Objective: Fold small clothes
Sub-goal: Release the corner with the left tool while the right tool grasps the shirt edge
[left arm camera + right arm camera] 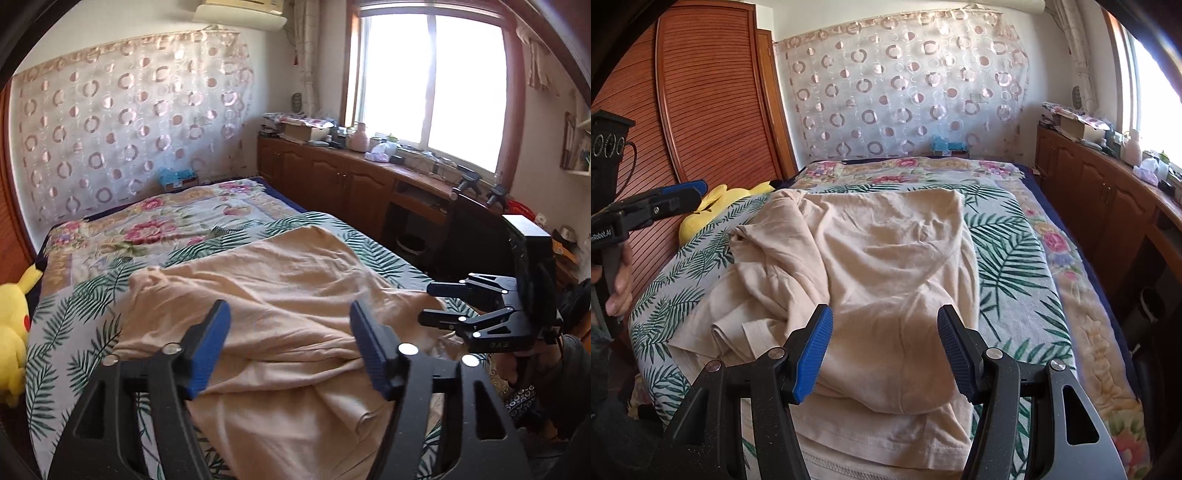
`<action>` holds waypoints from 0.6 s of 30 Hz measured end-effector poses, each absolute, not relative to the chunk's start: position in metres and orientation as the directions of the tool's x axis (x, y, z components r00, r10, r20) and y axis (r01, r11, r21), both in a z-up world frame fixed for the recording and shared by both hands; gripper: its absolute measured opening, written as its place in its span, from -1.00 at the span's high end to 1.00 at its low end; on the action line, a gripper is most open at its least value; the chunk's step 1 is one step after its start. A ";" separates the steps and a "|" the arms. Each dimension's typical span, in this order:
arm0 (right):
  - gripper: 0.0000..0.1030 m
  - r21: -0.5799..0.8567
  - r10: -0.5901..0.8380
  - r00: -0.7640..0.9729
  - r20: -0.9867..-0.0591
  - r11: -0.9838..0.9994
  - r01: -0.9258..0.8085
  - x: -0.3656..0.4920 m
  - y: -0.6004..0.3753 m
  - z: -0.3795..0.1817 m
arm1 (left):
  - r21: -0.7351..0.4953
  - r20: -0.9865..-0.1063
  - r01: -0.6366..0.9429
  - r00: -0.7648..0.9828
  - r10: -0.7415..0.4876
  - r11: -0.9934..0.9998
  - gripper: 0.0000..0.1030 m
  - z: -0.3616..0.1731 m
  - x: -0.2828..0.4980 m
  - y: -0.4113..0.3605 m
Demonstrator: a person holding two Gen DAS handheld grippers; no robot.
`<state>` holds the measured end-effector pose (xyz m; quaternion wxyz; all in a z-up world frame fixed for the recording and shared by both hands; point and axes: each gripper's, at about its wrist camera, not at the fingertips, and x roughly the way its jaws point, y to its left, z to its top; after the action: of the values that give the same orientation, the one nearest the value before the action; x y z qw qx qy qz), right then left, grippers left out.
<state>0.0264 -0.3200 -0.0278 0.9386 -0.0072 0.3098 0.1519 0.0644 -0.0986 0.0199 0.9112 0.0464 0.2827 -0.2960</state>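
A beige T-shirt (280, 295) lies crumpled on the palm-leaf sheet of the bed; it also shows in the right wrist view (886, 258), bunched on its left side with a hem near the front edge. My left gripper (290, 343) is open and empty, hovering above the shirt's near part. My right gripper (884, 349) is open and empty, above the shirt's near right part. The right gripper also shows in the left wrist view (428, 302) at the shirt's right edge. The left gripper shows in the right wrist view (698, 190) at far left, held by a hand.
The bed (1015, 266) has a floral blanket (166, 221) at the far end. A yellow plush toy (14, 325) sits at the bed's left edge by a wooden wardrobe (709, 110). Wooden cabinets (332, 177) with clutter run along the right under a window.
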 end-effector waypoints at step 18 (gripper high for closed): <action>-0.19 0.061 0.366 0.651 -0.664 0.895 -0.442 0.077 -0.237 -0.057 | -0.064 -0.574 0.348 0.754 -0.320 0.935 -0.44 -0.042 0.071 -0.039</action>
<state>0.0774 -0.2366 -0.0570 0.9071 -0.0533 0.3531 0.2227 0.0707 -0.0386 -0.0418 0.9362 0.0235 0.3019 -0.1785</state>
